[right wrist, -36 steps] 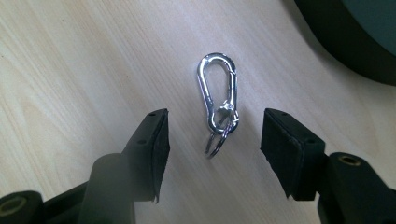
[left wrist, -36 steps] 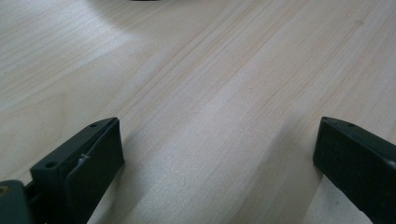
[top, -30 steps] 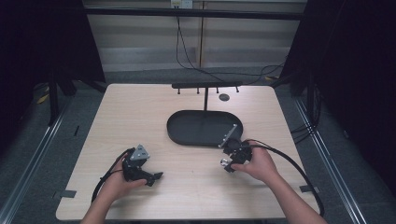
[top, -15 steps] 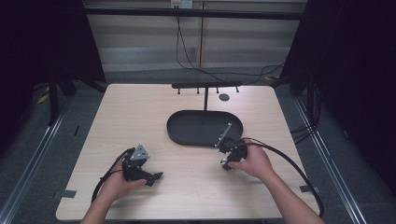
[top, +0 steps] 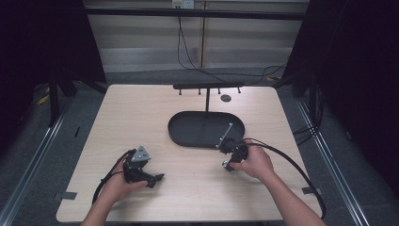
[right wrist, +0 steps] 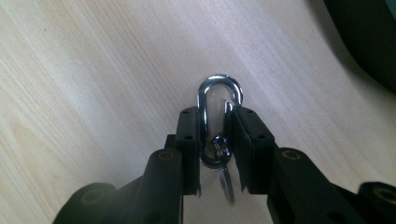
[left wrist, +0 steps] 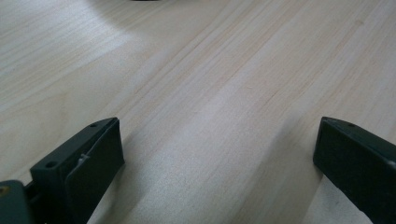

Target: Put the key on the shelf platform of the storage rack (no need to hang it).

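Left gripper (top: 157, 178) sits low at near left, jaws wide apart. Right gripper (right wrist: 215, 122), at near right, is clamped on a metal clip (right wrist: 218, 100).

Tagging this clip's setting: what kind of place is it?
Likely a lab data-collection rig, not a home or shop. A bare wooden table sits between dark curtains, holding a black stand with hook pegs. Loose cables run behind, and a person holds handheld claws, the right claw gripping a carabiner.

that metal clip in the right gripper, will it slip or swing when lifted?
The clip is polished, rounded metal pinched by its sides in the right gripper, so it could twist or slide between the jaws. It looks rigid, likely light. The small ring under it hangs loose, so it will probably swing.
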`<state>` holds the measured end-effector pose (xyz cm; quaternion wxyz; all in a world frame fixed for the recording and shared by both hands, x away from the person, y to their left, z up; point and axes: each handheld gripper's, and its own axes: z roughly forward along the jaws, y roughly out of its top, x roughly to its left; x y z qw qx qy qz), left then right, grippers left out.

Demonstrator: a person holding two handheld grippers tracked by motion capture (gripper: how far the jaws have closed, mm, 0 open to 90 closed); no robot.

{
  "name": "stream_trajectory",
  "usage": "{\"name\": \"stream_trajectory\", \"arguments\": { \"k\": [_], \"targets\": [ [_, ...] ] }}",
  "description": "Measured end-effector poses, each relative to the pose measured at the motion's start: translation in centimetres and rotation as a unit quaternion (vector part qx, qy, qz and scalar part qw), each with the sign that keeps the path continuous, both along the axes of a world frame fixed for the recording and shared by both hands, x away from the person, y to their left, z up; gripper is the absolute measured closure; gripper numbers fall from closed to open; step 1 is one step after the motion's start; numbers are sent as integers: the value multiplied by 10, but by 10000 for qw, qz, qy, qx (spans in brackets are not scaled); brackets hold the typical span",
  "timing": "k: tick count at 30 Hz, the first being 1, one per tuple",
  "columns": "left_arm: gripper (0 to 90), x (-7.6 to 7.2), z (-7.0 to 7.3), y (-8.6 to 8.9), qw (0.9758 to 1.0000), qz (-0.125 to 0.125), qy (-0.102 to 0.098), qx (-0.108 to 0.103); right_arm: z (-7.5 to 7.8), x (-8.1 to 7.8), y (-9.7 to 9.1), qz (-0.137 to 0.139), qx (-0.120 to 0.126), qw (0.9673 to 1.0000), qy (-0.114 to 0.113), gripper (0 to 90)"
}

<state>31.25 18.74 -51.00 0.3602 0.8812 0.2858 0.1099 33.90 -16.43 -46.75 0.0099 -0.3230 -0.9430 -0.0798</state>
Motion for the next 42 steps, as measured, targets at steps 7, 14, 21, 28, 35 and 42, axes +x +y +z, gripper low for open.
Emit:
{"name": "stream_trajectory", "arguments": {
  "k": [7, 14, 21, 28, 35, 42],
  "targets": [
    [12, 0, 0, 0, 10000, -1, 2, -2, 3, 0, -2, -53, -39, 10000, 62, 730],
    [12, 0, 0, 0, 10000, -1, 1, 2, 17, 0, -7, -95, 168, 9998, 12, 730],
    [12, 0, 0, 0, 10000, -1, 2, -2, 26, 3, -14, -174, 289, 9994, -61, 730],
    [12, 0, 0, 0, 10000, 0, 1, -1, 38, 8, -18, -214, 145, 9996, -116, 730],
    [12, 0, 0, 0, 10000, -3, 3, -2, 52, 13, -14, -152, 116, 9996, -217, 730],
    [11, 0, 0, 0, 10000, -13, 4, 9, 64, 22, -10, -153, 107, 9995, -250, 730]
  ]
}}
